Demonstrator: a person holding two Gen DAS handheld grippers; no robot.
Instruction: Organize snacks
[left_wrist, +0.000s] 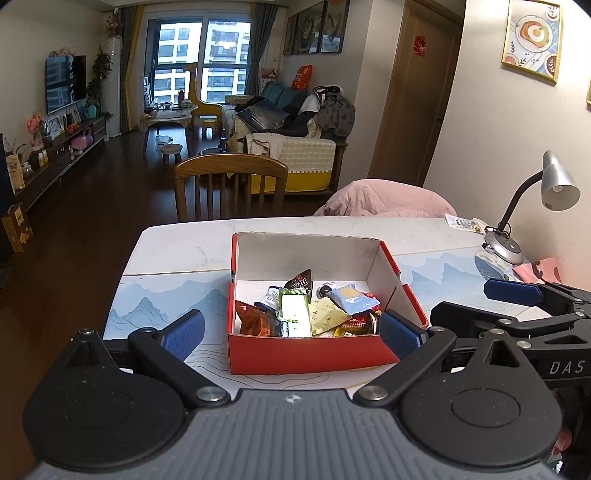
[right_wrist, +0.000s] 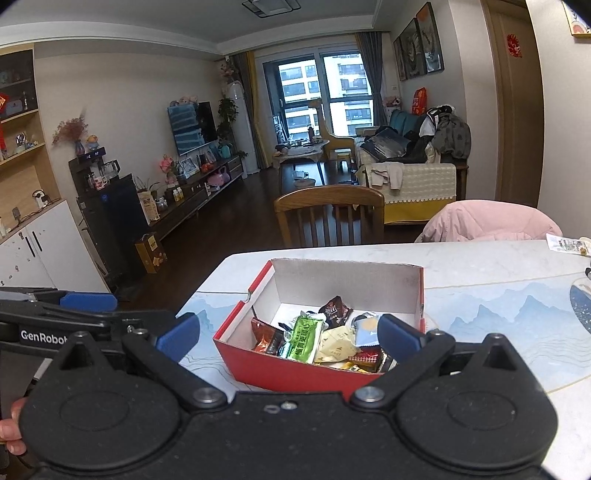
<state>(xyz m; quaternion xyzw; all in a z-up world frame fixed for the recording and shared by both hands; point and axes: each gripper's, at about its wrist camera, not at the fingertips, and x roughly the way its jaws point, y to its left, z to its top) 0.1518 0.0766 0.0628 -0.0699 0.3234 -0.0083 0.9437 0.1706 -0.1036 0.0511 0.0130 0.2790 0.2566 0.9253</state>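
Note:
A red cardboard box with a white inside stands on the table and holds several snack packets: a green-and-white one, an orange one, a light blue one, a dark brown one. My left gripper is open and empty, its blue pads either side of the box's near wall. In the right wrist view the box sits just ahead; my right gripper is open and empty before it. The green packet shows there too.
A silver desk lamp stands at the table's right by the wall. A small packet lies at the far right edge. A wooden chair and a chair draped in pink cloth stand behind the table. The right gripper shows at right in the left view.

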